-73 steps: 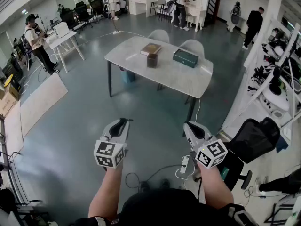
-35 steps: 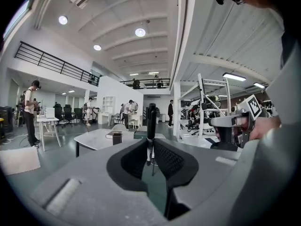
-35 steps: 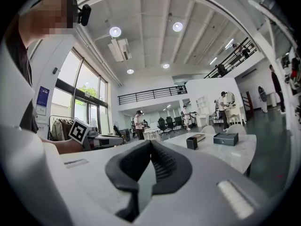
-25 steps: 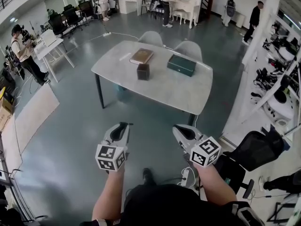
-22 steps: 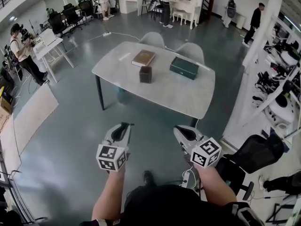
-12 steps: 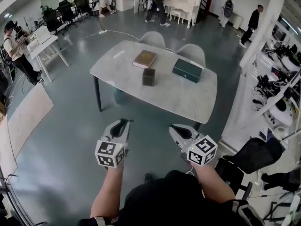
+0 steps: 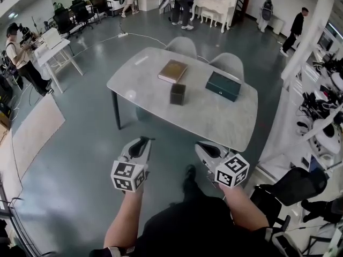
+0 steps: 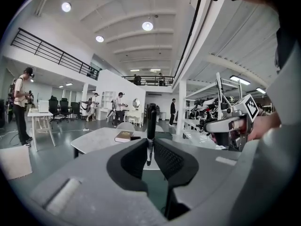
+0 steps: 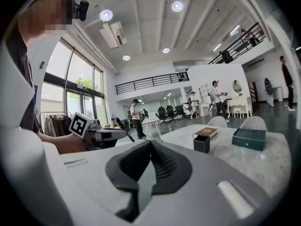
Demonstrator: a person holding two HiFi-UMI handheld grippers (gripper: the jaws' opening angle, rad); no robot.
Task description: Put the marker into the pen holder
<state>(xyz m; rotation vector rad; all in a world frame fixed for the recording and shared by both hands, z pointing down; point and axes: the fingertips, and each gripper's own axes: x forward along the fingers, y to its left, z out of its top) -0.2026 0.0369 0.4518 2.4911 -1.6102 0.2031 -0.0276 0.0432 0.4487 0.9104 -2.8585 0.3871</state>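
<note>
My left gripper (image 7: 140, 143) (image 8: 151, 147) is shut on a black marker (image 8: 151, 126), which stands upright between the pads with its cap above them. The right gripper view shows that marker (image 9: 124, 130) poking out of the left gripper as well. The pen holder (image 7: 177, 93) (image 9: 201, 143) is a small dark square cup near the middle of the grey table (image 7: 161, 103), well ahead of both grippers. My right gripper (image 7: 206, 150) (image 9: 149, 147) is shut with nothing in it. Both are held side by side, short of the table's near edge.
A brown book (image 7: 172, 70) (image 8: 124, 136) and a dark green box (image 7: 223, 85) (image 9: 249, 139) lie on the table beside the pen holder. Two grey chairs (image 7: 182, 46) stand behind it. A black office chair (image 7: 292, 189) and cluttered racks (image 7: 327, 90) are at the right. People stand at the back of the room.
The table has come closer and shifted slightly right in the head view as the person walks toward it. Both grippers keep their pose, the left still holding the marker.
</note>
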